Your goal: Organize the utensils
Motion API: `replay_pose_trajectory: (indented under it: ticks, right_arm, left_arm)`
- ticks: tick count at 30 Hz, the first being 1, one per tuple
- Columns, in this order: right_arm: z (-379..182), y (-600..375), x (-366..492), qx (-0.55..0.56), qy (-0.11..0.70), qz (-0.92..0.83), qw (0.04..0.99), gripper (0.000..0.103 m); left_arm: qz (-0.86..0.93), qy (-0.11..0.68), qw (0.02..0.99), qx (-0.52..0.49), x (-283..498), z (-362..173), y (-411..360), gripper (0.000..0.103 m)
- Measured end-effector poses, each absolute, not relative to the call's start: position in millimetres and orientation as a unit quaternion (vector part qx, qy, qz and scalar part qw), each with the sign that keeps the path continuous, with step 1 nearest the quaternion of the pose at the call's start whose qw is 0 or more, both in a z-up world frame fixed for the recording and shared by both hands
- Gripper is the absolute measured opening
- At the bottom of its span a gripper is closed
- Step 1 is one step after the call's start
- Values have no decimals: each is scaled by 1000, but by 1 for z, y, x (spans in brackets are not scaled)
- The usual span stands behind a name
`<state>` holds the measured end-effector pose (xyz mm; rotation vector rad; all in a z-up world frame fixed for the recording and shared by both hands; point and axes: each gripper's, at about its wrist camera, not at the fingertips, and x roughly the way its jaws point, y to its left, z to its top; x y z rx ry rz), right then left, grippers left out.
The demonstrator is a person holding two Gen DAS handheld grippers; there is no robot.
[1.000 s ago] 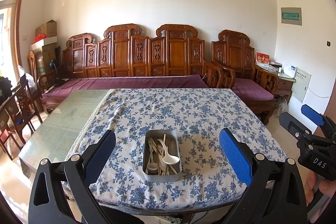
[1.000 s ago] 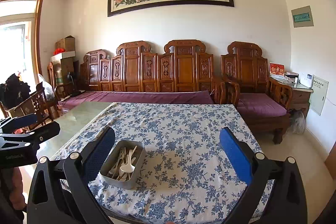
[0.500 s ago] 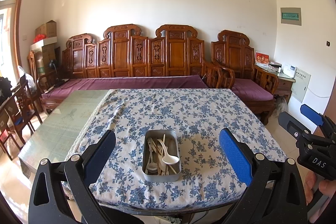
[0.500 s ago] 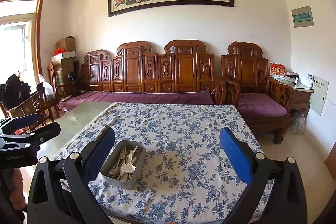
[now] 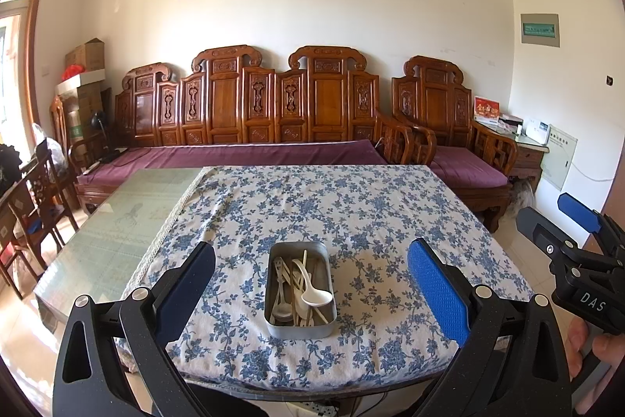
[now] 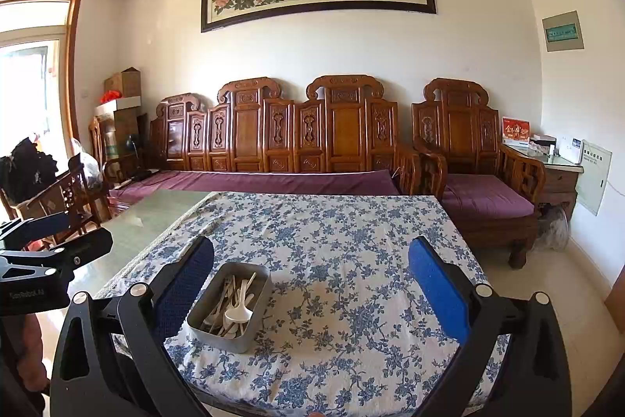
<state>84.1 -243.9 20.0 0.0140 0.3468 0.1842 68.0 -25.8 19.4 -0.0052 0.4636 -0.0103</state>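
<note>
Tin (image 5: pixel 300 290) of utensils (image 5: pixel 300 290) sits on your bench (image 5: pixel 351 206); your left gripper (image 5: pixel 310 284) and right gripper (image 6: pixel 310 284) gape wide, holding nothing.

"DAS" (white letters) on right tongs (image 5: pixel 578 221).

Utensils (image 5: pixel 299 284) in tin (image 5: pixel 273 307) on table (image 5: pixel 371 213)

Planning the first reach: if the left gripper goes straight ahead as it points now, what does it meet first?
Probably the metal tin of utensils, centred between the open left gripper fingers on the tablecloth; nothing shows in between, though depth is unclear.
</note>
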Motion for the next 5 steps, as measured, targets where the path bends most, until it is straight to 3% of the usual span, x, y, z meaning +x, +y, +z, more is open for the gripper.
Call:
replay_pose_trajectory:
  ticks: [5]
  right_arm:
    - [23,-244,83,7,172,91,981,100]
  left_arm:
    - [-6,230,973,-3,67,21,-26,95]
